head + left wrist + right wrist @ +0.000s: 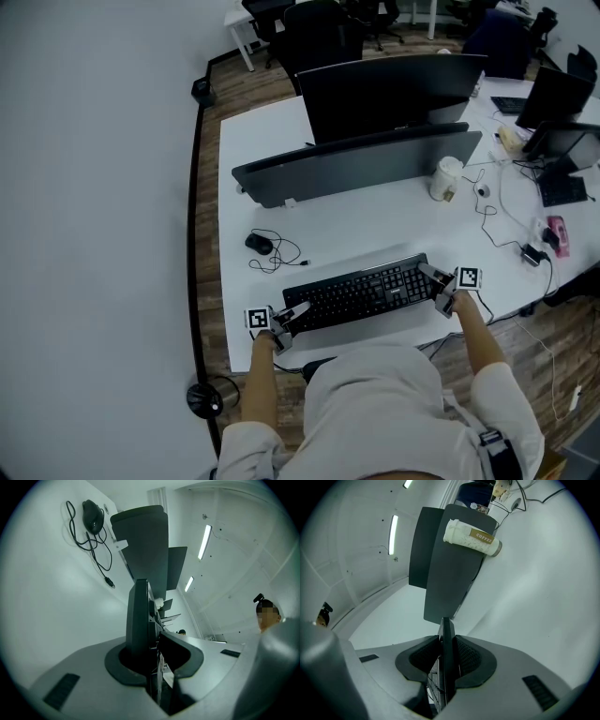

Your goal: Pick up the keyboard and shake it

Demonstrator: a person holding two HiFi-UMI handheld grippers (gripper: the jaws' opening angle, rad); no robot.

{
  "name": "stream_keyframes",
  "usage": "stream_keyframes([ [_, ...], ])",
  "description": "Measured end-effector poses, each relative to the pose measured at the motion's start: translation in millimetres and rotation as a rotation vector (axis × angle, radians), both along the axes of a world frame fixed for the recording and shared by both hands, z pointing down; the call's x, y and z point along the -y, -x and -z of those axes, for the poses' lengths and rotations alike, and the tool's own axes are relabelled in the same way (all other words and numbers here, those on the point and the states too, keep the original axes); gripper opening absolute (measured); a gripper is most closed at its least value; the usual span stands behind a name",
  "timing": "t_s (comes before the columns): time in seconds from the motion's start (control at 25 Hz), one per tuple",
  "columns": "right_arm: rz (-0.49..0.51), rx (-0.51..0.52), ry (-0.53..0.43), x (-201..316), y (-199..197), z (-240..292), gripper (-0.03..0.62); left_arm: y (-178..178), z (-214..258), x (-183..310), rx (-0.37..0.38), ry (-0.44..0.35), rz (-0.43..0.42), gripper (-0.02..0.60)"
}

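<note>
Black keyboard (367, 292) is at front edge of white desk (375, 225), held at both ends; left gripper (292, 317) is clamped on its left end, right gripper (435, 282) on its right end; black mouse (259, 244) & paper cup (446, 178) are further back on desk.

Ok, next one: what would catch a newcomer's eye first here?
The black keyboard at the white desk's near edge is clamped at both ends by the left tool and right tool. Behind it stands a grey divider, a paper coffee cup at its right end, and a dark monitor beyond.
</note>
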State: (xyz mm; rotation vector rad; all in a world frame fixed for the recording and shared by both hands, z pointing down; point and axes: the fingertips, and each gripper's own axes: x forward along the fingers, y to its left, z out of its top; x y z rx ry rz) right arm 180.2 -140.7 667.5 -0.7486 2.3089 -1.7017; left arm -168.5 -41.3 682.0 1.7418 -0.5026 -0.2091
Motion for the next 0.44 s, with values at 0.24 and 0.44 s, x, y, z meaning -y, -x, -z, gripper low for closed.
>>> stream_keyframes([
  [0.24, 0.025, 0.017, -0.017, 1.0, 4.9, 7.7, 0.137, -3.2, 3.3, -0.1, -0.017, -0.042, 0.002, 0.104],
  [0.44, 0.032, 0.017, -0.015, -2.7, 3.5, 8.0, 0.137, -6.8, 1.1, -4.4, -0.033, -0.023, 0.001, 0.104],
])
